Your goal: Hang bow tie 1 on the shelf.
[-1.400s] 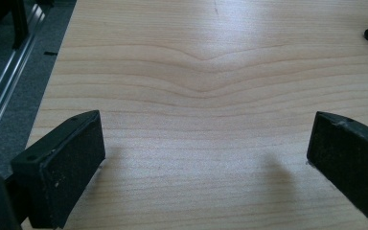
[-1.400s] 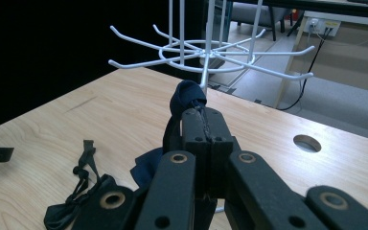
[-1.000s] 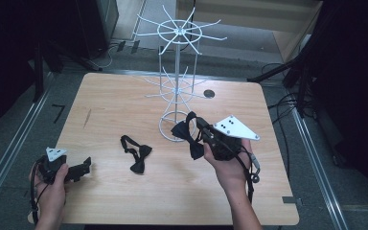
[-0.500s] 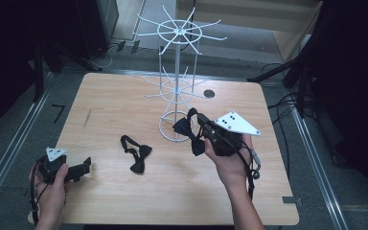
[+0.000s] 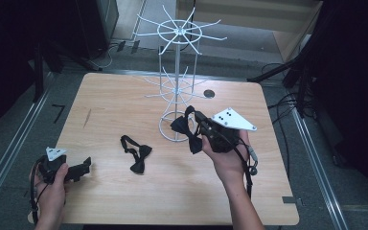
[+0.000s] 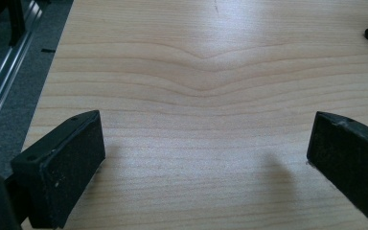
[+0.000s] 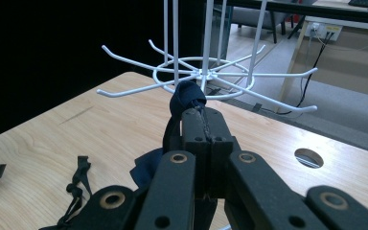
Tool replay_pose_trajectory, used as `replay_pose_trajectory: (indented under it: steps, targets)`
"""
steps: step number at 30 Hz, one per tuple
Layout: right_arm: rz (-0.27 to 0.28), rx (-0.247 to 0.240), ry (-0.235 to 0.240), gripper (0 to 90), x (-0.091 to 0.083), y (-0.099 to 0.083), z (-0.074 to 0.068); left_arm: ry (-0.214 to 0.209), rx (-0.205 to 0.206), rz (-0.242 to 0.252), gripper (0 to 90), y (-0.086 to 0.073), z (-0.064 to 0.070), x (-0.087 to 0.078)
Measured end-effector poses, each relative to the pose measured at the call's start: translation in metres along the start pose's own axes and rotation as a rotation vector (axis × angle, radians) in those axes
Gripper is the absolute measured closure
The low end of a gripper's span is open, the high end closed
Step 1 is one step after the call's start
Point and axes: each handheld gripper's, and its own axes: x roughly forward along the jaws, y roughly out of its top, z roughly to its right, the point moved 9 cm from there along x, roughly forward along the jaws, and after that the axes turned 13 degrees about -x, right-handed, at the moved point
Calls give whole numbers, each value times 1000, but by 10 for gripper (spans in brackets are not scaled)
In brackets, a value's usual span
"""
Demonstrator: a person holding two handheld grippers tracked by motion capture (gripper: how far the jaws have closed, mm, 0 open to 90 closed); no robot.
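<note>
A bow tie [image 5: 186, 128] hangs pinched in the right gripper [image 5: 197, 125], raised above the surface [image 5: 124, 100] just beside the white wire rack [image 5: 176, 86], near its lower ring of hooks. A second bow tie [image 5: 136, 154] lies flat left of it. The left gripper [image 5: 84, 168] rests at the near left edge, jaws wide apart.

Your work surface: a light wooden table [image 5: 124, 191] with rounded corners and visible grain. A round cable hole [image 5: 209, 94] sits near its far edge. A white wire display rack [image 5: 177, 86] stands on its ring base at centre-far. One black bow tie [image 5: 135, 154] lies flat, left of the rack's base and apart from it.
</note>
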Motion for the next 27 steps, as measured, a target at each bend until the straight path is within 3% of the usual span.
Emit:
replay_pose_trajectory:
  steps: [27]
  targets:
    - [-7, 8, 1, 900, 15, 6, 9, 0, -3, -5, 0, 0, 0, 0]
